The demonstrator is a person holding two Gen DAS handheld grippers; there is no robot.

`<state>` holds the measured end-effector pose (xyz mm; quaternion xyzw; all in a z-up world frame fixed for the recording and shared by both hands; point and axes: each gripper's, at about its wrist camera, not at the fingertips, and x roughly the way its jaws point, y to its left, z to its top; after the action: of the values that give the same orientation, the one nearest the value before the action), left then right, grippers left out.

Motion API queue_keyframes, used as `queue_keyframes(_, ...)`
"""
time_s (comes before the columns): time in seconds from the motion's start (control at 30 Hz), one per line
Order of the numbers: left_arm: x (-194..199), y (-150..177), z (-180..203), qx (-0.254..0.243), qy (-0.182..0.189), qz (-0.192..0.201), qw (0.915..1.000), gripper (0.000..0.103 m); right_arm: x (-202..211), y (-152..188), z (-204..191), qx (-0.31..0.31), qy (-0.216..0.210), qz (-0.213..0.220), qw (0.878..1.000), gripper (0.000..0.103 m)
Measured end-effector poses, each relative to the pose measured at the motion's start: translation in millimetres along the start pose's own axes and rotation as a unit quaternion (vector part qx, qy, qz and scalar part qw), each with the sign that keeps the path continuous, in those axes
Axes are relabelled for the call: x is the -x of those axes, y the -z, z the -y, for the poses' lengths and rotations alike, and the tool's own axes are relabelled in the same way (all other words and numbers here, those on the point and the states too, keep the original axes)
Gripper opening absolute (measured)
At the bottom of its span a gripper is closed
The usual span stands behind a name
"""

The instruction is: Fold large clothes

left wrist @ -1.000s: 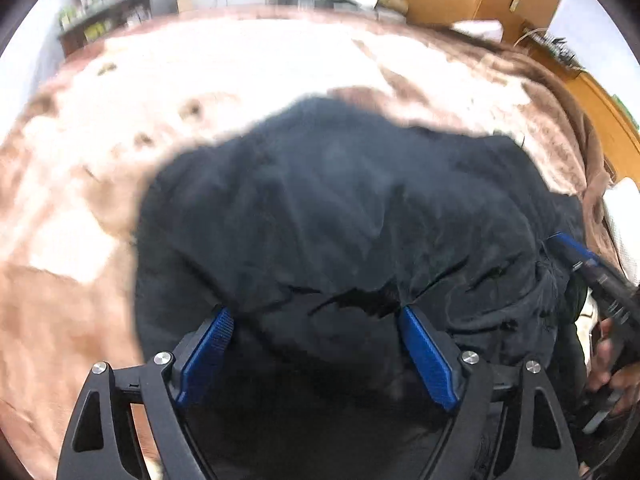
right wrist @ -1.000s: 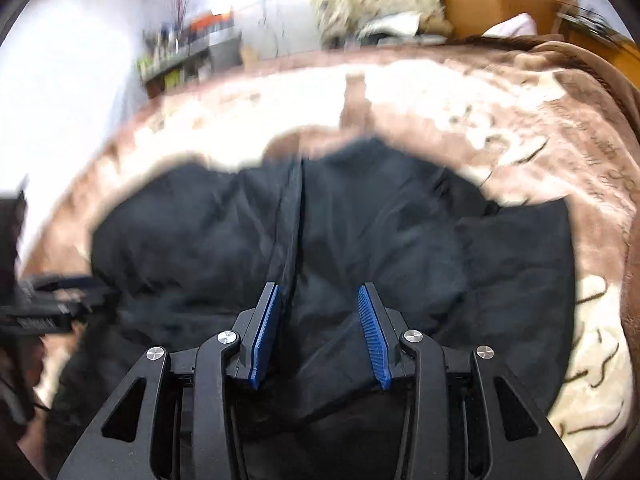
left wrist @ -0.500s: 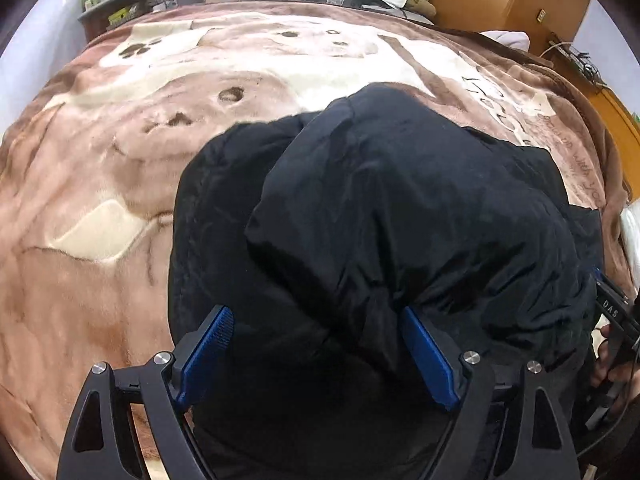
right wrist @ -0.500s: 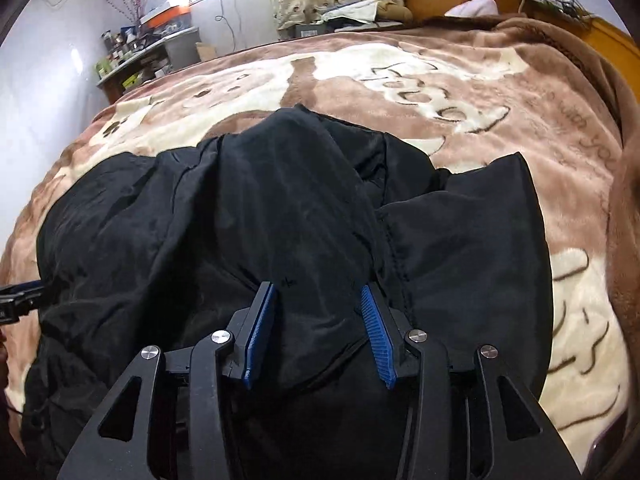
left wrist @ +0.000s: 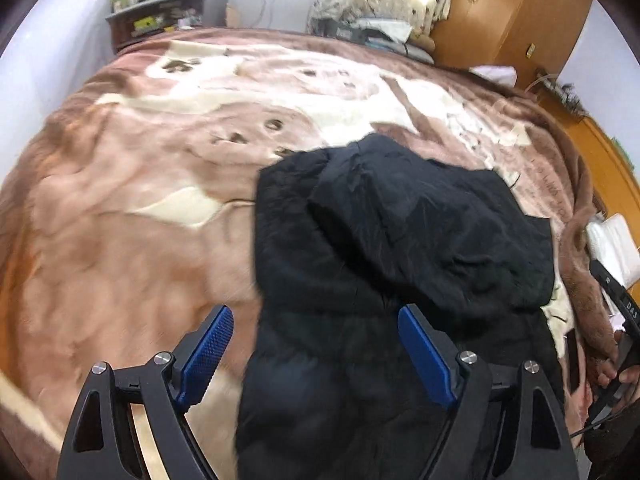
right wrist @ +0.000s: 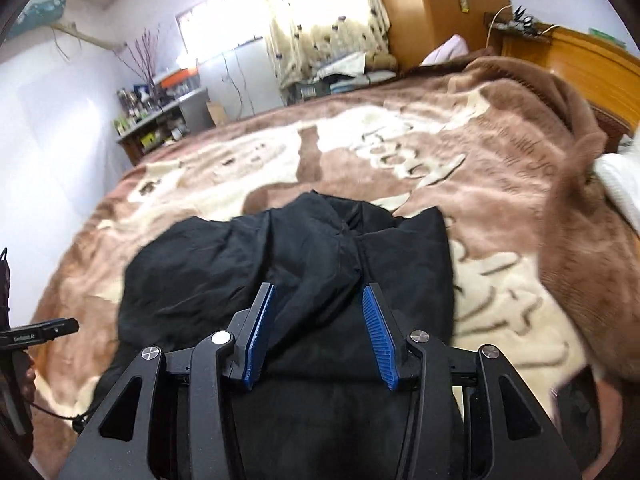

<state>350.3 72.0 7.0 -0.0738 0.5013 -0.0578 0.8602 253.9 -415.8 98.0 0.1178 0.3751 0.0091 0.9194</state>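
A large black garment lies bunched and partly folded on a brown and cream blanket covering the bed. It also shows in the right wrist view. My left gripper is open and empty, over the garment's near left edge. My right gripper is open, its blue pads apart above the garment's near part, holding nothing. The right gripper's body shows at the right edge of the left wrist view. The left gripper's tip shows at the left edge of the right wrist view.
A cluttered shelf stands past the far left corner of the bed. A curtained window and a wooden wardrobe are behind. A wooden headboard and a white pillow are at the right.
Both grippers have pulled back and up from the garment, so more blanket shows. The garment now lies narrower and more bunched, with bare blanket under the left gripper's left finger.
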Motion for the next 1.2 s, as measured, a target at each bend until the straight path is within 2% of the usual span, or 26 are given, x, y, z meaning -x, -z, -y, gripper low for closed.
queue_keyframes(0.2,91,50,-27,0.009,-0.015,0.030,0.9994,0.085,83,24,2,0.007,0.018,0.021,1.000,0.046)
queue_keyframes(0.3,129,85,-42,0.009,-0.030,0.039,0.9987,0.085,118,45,11,0.006,0.025,0.017,1.000,0.046)
queue_keyframes(0.43,142,131,-52,-0.002,-0.030,0.016,0.9994,0.085,141,81,17,0.015,0.042,-0.005,0.999,0.046)
queue_keyframes(0.5,137,154,-55,-0.007,-0.029,0.004,0.9996,0.085,144,100,21,0.016,0.046,-0.022,0.999,0.046)
queue_keyframes(0.6,119,185,-58,0.007,0.001,-0.021,0.9997,0.085,145,126,33,0.013,0.054,-0.041,0.998,0.048)
queue_keyframes(0.63,110,194,-58,0.010,0.010,-0.035,0.9993,0.085,140,136,39,0.012,0.058,-0.054,0.997,0.051)
queue_keyframes(0.7,91,210,-56,0.018,0.016,-0.054,0.9983,0.085,134,153,46,0.008,0.057,-0.072,0.996,0.064)
queue_keyframes(0.77,77,219,-54,0.024,0.025,-0.064,0.9973,0.085,128,168,55,-0.003,0.058,-0.090,0.994,0.066)
queue_keyframes(0.83,62,222,-49,0.023,0.040,-0.073,0.9963,0.085,120,181,65,-0.015,0.062,-0.104,0.992,0.067)
queue_keyframes(0.9,48,222,-46,0.026,0.038,-0.083,0.9955,0.085,107,191,75,-0.032,0.065,-0.122,0.990,0.075)
queue_keyframes(1.0,31,219,-41,0.033,0.046,-0.094,0.9940,0.085,87,204,85,-0.052,0.055,-0.142,0.987,0.075)
queue_keyframes(1.1,14,217,-39,0.056,0.070,-0.104,0.9906,0.085,70,210,87,-0.062,0.038,-0.157,0.985,0.075)
queue_keyframes(1.2,-1,218,-37,0.065,0.054,-0.115,0.9897,0.084,54,216,91,-0.074,0.027,-0.176,0.981,0.075)
